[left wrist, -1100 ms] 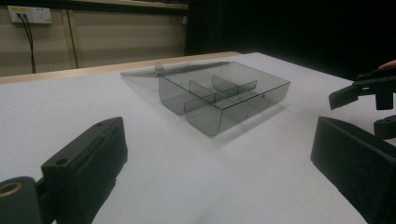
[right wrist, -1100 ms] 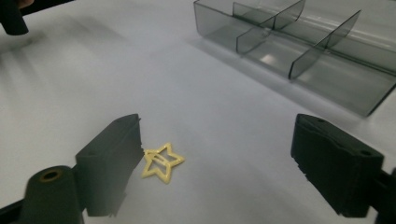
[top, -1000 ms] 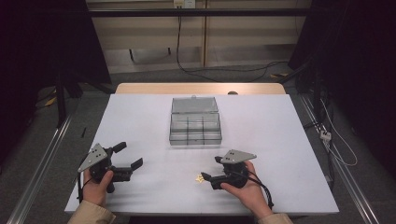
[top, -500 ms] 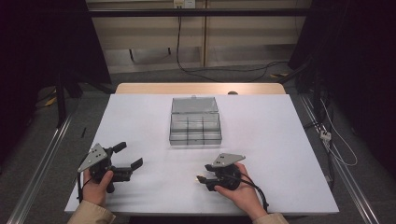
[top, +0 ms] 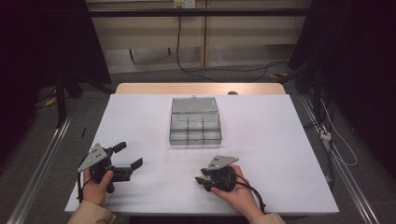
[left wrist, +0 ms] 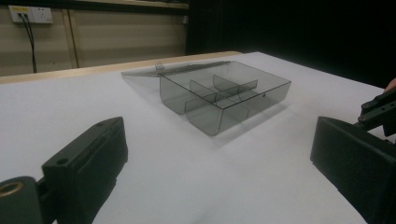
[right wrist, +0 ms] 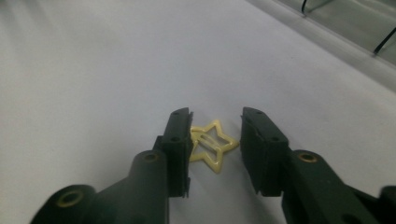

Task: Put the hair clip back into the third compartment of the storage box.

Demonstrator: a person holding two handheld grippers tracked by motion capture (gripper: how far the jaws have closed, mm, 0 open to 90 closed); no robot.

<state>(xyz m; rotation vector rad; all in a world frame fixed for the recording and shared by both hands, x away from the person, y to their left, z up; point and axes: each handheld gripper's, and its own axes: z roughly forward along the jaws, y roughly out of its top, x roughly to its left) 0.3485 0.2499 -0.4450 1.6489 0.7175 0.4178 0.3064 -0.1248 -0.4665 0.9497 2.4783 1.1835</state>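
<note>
High view: right gripper (top: 201, 178) is low on the white table (top: 280, 154) near the front edge, jaws narrowed round a small yellow item (too tiny here to name); left gripper (top: 128, 157) waits with jaws spread, holding nothing, likely parked in reserve.

Left gripper view: clear compartment box (left wrist: 224, 95) lies lid-open, probably ready to receive; the far compartments blur together.

Right gripper view: yellow star-shaped clip (right wrist: 211, 144) lies flat between jaws that have just been closing. Left pad touches it, right pad is not yet on it; part of the star is hidden behind the jaw.

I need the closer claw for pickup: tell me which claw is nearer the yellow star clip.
Right. The right claw straddles the yellow star clip, jaws just closing around it; the left claw sits open, far across the table.
</note>
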